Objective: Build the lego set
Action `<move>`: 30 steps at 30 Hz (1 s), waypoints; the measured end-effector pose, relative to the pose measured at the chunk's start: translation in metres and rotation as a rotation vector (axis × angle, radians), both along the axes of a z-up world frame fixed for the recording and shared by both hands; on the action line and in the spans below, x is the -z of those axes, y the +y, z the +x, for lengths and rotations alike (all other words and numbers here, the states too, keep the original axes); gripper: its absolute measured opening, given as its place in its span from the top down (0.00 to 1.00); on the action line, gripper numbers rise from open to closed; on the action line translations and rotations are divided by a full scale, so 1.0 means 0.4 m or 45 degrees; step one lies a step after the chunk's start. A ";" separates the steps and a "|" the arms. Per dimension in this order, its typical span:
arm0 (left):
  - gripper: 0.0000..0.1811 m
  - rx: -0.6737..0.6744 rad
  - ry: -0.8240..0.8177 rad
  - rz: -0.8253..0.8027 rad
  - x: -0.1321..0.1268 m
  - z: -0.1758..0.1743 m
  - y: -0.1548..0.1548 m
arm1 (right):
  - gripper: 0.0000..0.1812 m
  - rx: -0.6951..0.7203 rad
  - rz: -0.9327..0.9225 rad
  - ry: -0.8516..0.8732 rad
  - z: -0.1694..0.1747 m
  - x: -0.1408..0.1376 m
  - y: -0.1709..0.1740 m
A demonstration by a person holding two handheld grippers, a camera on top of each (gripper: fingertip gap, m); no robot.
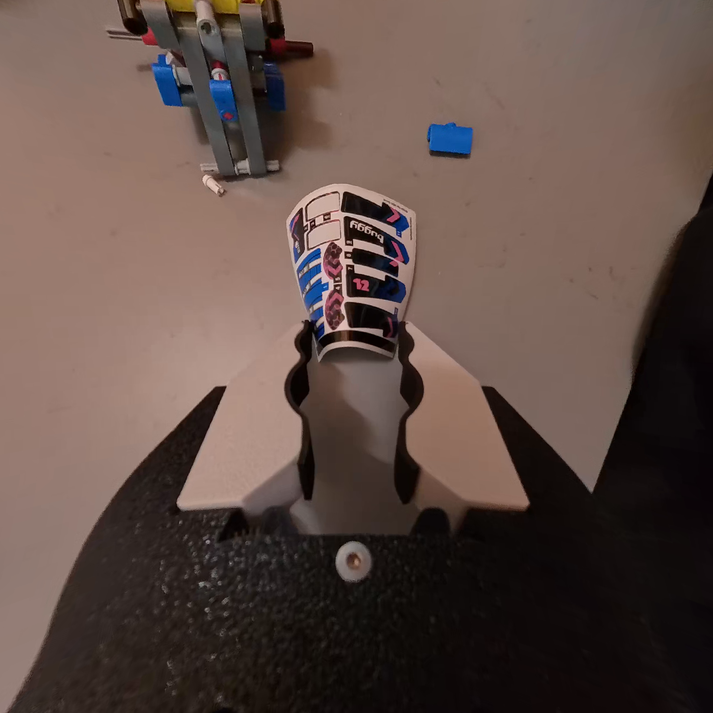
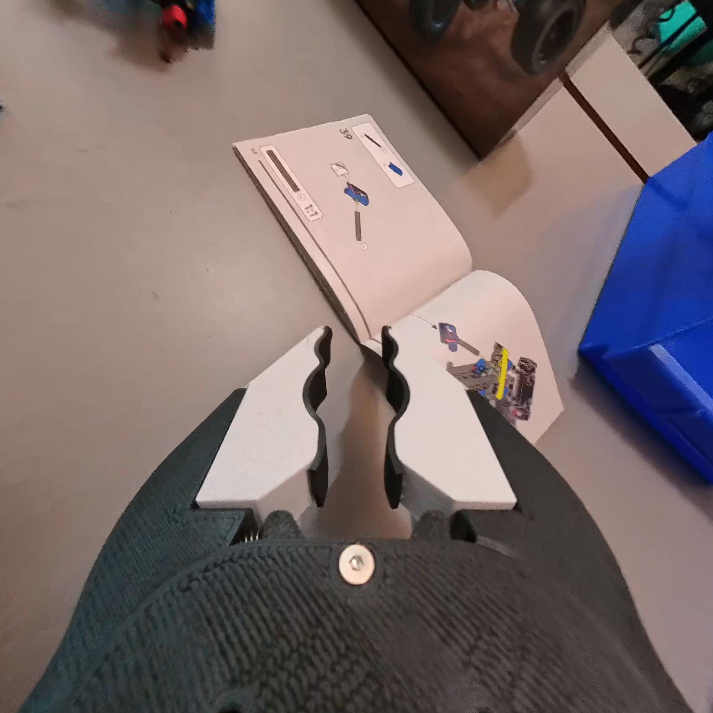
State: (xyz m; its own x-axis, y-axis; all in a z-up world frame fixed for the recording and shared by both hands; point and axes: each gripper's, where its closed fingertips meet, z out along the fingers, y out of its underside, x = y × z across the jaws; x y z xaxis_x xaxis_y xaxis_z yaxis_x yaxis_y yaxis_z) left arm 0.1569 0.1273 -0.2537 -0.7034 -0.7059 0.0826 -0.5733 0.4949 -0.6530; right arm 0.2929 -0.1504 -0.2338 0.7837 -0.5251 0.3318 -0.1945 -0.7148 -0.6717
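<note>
left gripper (image 1: pixel 353 339): nearest the lens in the left wrist view. fingers part-way apart, pinching the near edge of the sticker sheet (image 1: pixel 353 266) by its two side margins.
sticker sheet: held off the table (image 1: pixel 115 308), bowed into an arch between the pads, far end free. judged very light, thin and floppy; glossy face probably slick. it creases if squeezed harder, so the grip belongs on the blank border, not on a printed decal.
right gripper (image 2: pixel 357 339): nearest in the right wrist view. jaws narrow with a clear gap, nothing between them. tips hover over the near end of the booklet's fold.
instruction booklet (image 2: pixel 370 231): lies open on the table, pages curling up from the spine. light paper, springs back; judged to need a flat press rather than a pinch.
white pin (image 1: pixel 213 185): loose on the table just in front of the model. tiny, hard, likely to roll.
blue piece (image 1: pixel 450 139): alone on the table, off to the right, well apart from the model. small, rigid, smooth plastic; judged light and easy to squirt out of the pads, so take it across its flat sides.
lego model (image 1: pixel 220 77): farthest, partly cut off at the top edge. grey beams, blue connectors, red and dark pins, yellow above. stiff but pressed together only; best held by the long grey beams.
blue bin (image 2: pixel 656 308): right edge of the right wrist view, beside the booklet; contents not visible.
</note>
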 end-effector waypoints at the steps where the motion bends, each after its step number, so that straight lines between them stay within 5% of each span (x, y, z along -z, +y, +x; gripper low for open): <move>1: 0.77 0.001 -0.004 0.000 0.000 0.003 -0.002 | 0.87 -0.027 0.044 0.027 -0.011 -0.001 0.010; 14: 0.79 0.211 -0.157 -0.072 -0.025 0.055 -0.091 | 0.84 -0.447 0.586 0.614 -0.179 -0.039 0.191; 30: 0.82 0.235 -0.287 -0.288 -0.080 0.087 -0.138 | 0.81 -0.392 0.747 0.834 -0.187 -0.038 0.359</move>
